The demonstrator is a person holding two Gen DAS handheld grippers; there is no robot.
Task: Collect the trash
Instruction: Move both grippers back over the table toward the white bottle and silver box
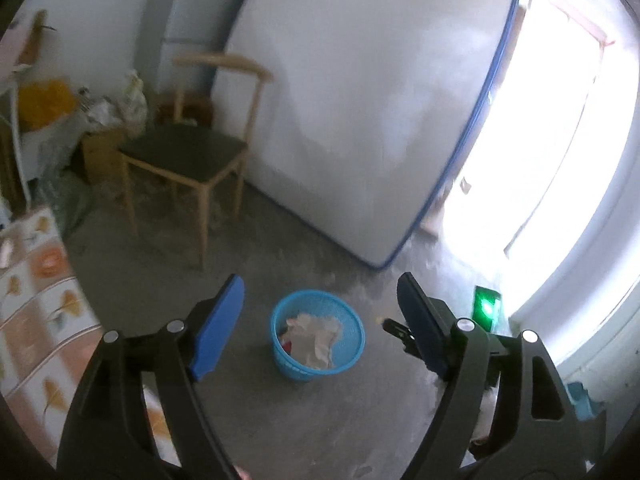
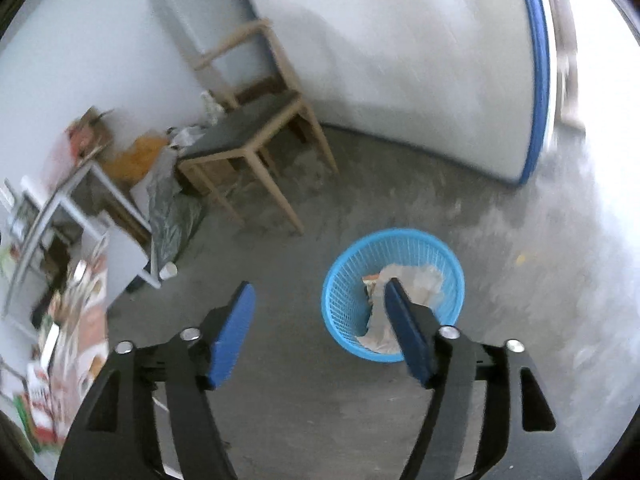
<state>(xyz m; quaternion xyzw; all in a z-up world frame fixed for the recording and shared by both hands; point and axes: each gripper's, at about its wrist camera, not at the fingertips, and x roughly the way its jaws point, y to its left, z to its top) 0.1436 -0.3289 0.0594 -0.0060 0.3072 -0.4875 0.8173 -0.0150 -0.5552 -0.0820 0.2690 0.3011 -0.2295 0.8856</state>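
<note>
A light blue mesh waste basket (image 1: 280, 320) stands on the grey concrete floor and holds crumpled white paper trash (image 1: 316, 336). It also shows in the right wrist view (image 2: 344, 276), with paper (image 2: 416, 276) inside. My left gripper (image 1: 320, 292) is open and empty, held above the floor with the basket seen between its blue pads. My right gripper (image 2: 320, 292) is open and empty; its right finger (image 2: 408, 328) overlaps the basket in view.
A wooden chair (image 1: 188, 152) with a dark seat stands by a large white panel with a blue edge (image 1: 360, 112). Bags and boxes (image 1: 100, 120) pile in the left corner. A patterned table edge (image 1: 36, 300) is at left. A green-lit device (image 1: 486, 304) sits near the bright doorway.
</note>
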